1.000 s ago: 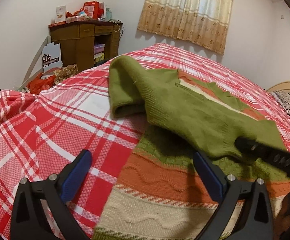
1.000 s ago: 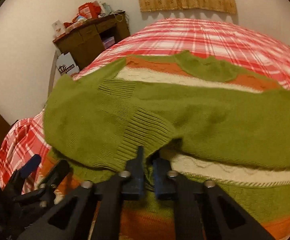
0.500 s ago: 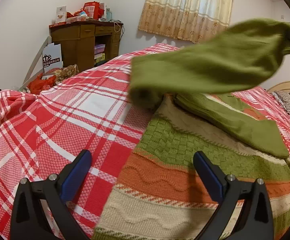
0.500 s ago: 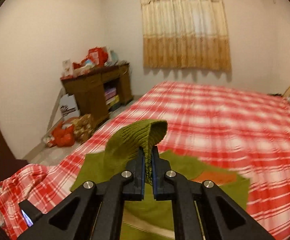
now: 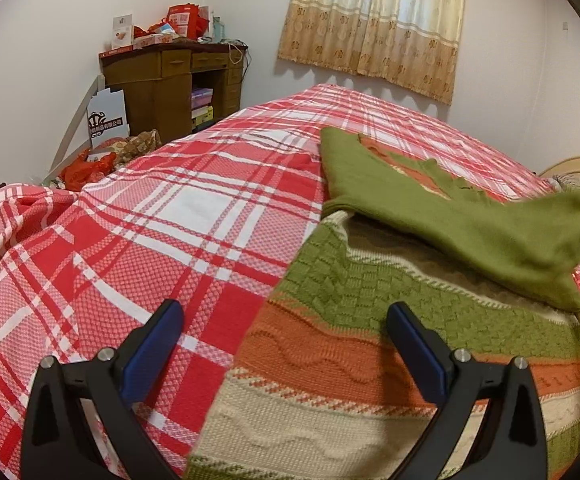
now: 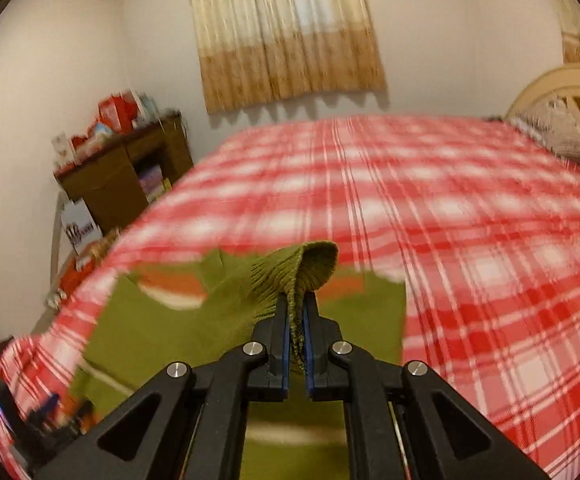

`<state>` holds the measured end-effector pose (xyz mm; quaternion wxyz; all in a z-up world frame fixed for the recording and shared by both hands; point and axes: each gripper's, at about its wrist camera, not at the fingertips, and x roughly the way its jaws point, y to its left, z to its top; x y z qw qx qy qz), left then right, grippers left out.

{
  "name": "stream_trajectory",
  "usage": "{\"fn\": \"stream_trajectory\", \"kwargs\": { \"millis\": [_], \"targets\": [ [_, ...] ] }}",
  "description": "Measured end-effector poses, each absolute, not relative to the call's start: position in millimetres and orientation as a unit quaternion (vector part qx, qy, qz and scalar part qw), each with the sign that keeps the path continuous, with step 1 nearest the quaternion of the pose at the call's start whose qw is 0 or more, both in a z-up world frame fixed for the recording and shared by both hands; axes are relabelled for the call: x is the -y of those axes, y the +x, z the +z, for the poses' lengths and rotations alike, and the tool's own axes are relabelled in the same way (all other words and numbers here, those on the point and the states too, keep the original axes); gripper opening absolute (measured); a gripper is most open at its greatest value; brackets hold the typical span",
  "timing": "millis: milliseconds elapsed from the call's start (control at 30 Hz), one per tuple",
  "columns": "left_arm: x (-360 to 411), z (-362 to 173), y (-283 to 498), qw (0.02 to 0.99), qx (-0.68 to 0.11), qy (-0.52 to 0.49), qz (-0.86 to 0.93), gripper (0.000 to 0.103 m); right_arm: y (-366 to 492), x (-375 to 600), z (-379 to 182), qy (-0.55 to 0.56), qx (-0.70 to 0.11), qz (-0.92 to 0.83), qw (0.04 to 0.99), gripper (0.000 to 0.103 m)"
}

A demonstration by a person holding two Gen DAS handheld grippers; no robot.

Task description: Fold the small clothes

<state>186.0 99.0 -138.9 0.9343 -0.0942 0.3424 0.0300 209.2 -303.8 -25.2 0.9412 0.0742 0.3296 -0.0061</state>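
A small knitted sweater (image 5: 370, 344) with green, orange and cream stripes lies on the red plaid bed (image 5: 170, 220). Its green sleeve (image 5: 490, 236) stretches across the body to the right, lifted off it at the far end. My right gripper (image 6: 297, 308) is shut on the ribbed sleeve cuff (image 6: 306, 264) and holds it above the sweater (image 6: 162, 332). My left gripper (image 5: 286, 320) is open and empty, low over the sweater's lower left edge, one finger over the bedspread and one over the orange stripe.
A brown wooden desk (image 5: 170, 80) with red boxes on top stands at the back left by the wall. Bags and a red sack (image 5: 90, 164) lie on the floor beside the bed. A curtain (image 5: 374, 24) hangs behind. A headboard and pillow (image 6: 562, 128) are at the right.
My right gripper has lifted the sleeve cuff off the sweater body and carried it up and out to the right, unfolding the sleeve. The left gripper has stayed still and open.
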Motion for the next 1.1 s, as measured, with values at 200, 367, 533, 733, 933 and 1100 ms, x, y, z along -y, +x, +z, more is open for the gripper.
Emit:
{"fn": "stream_trajectory", "kwargs": {
  "millis": [200, 367, 533, 733, 933, 1100],
  "targets": [
    [-98, -140, 188, 0.934, -0.345, -0.086, 0.036, 0.103, 210, 331, -108, 0.053, -0.404, -0.027, 0.913, 0.008],
    [-98, -141, 188, 0.934, -0.347, -0.084, 0.037, 0.103, 201, 341, -106, 0.063, -0.399, -0.019, 0.915, 0.009],
    [-97, -141, 187, 0.933, -0.347, -0.08, 0.039, 0.103, 188, 356, -87, 0.017, -0.366, -0.121, 0.923, 0.012],
    [-95, -142, 186, 0.933, -0.35, -0.072, 0.044, 0.103, 181, 361, -79, 0.099, -0.365, -0.048, 0.924, 0.012],
    [-93, -136, 189, 0.928, -0.363, -0.073, 0.044, 0.103, 208, 312, -95, 0.027, -0.398, -0.013, 0.917, 0.012],
    [-83, -108, 200, 0.937, -0.34, -0.063, 0.056, 0.103, 229, 309, -116, 0.01, -0.414, -0.019, 0.91, 0.012]
  ]
}}
